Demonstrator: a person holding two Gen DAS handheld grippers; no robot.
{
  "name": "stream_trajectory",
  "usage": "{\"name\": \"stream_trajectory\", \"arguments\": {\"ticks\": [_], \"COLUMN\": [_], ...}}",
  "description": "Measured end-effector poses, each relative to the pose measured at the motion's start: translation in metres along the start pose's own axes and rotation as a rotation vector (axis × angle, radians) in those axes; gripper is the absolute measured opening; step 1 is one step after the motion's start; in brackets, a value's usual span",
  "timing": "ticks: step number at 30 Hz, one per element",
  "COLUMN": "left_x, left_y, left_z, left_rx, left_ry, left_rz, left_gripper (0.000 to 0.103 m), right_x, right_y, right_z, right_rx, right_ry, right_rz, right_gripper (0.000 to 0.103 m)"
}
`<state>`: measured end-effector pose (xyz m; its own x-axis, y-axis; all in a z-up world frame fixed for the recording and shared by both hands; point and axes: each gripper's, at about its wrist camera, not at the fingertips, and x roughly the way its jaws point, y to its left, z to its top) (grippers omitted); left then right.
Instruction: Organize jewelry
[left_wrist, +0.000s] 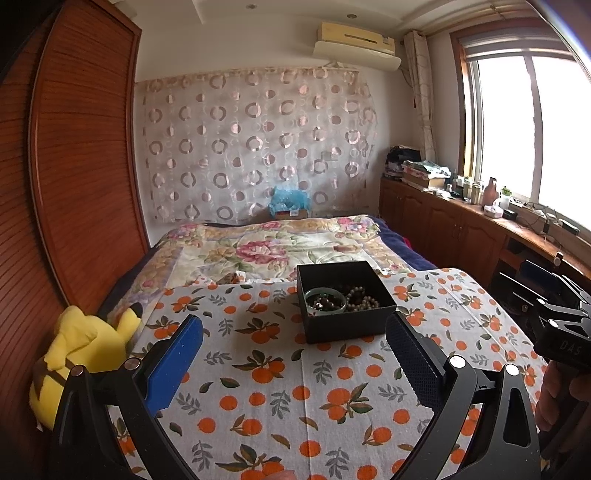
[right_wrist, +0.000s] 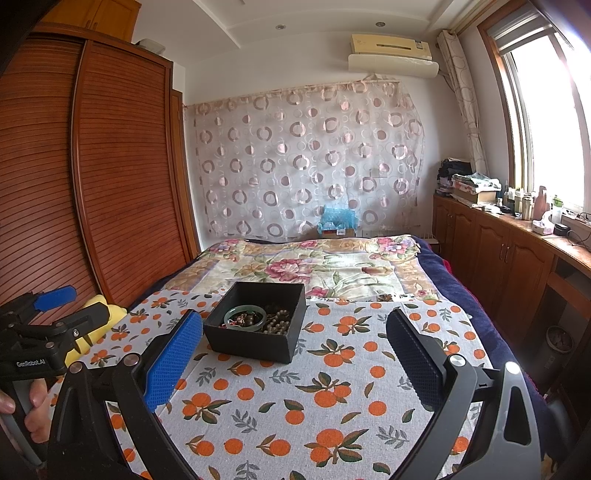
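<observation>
An open black box (left_wrist: 347, 325) sits on the orange-print cloth (left_wrist: 280, 398). Inside it lie a green bangle (left_wrist: 325, 294) around dark beads, and beaded bracelets (left_wrist: 364, 297) beside it. My left gripper (left_wrist: 295, 363) is open and empty, hovering over the cloth just short of the box. In the right wrist view the same box (right_wrist: 255, 345) lies ahead and slightly left, with the bangle (right_wrist: 245, 312) and beads (right_wrist: 277, 325) showing. My right gripper (right_wrist: 295, 358) is also open and empty, its blue pad (right_wrist: 173, 360) near the box's left front corner.
A yellow plush toy (left_wrist: 85, 354) lies at the cloth's left edge beside a wooden wardrobe (left_wrist: 74, 166). A floral quilt (left_wrist: 280, 251) covers the bed beyond. Wooden cabinets (right_wrist: 498, 266) with clutter run along the right under the window. A hand (right_wrist: 35, 410) holds the left gripper's handle.
</observation>
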<state>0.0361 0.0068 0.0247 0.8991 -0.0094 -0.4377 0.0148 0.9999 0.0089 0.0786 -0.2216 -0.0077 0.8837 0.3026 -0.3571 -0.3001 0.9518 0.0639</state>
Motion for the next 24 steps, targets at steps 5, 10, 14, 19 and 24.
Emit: {"name": "stream_trajectory", "arguments": {"ticks": [5, 10, 14, 19, 24], "left_x": [-0.0001, -0.0006, -0.0005, 0.0007, 0.0015], "left_y": [-0.0008, -0.0015, -0.0004, -0.0016, -0.0036], "left_z": [-0.0003, -0.0009, -0.0006, 0.0012, 0.0011], "left_rx": [0.002, 0.001, -0.002, 0.001, 0.003], "left_ry": [0.000, -0.001, -0.004, 0.000, 0.001], "left_rz": [0.001, 0.001, -0.002, 0.002, 0.007], "left_gripper": [0.095, 0.095, 0.095, 0.095, 0.095], "right_x": [0.0003, -0.0007, 0.0002, -0.0008, -0.0003], "right_y": [0.0003, -0.0005, 0.0001, -0.0008, -0.0006], "right_z": [-0.0002, -0.0004, -0.0005, -0.0007, -0.0007], "right_rx": [0.000, 0.000, 0.001, 0.001, 0.001], "right_ry": [0.000, 0.000, 0.000, 0.000, -0.001], "right_rz": [0.000, 0.001, 0.001, 0.001, 0.000], "right_gripper": [0.100, 0.100, 0.100, 0.100, 0.100]}}
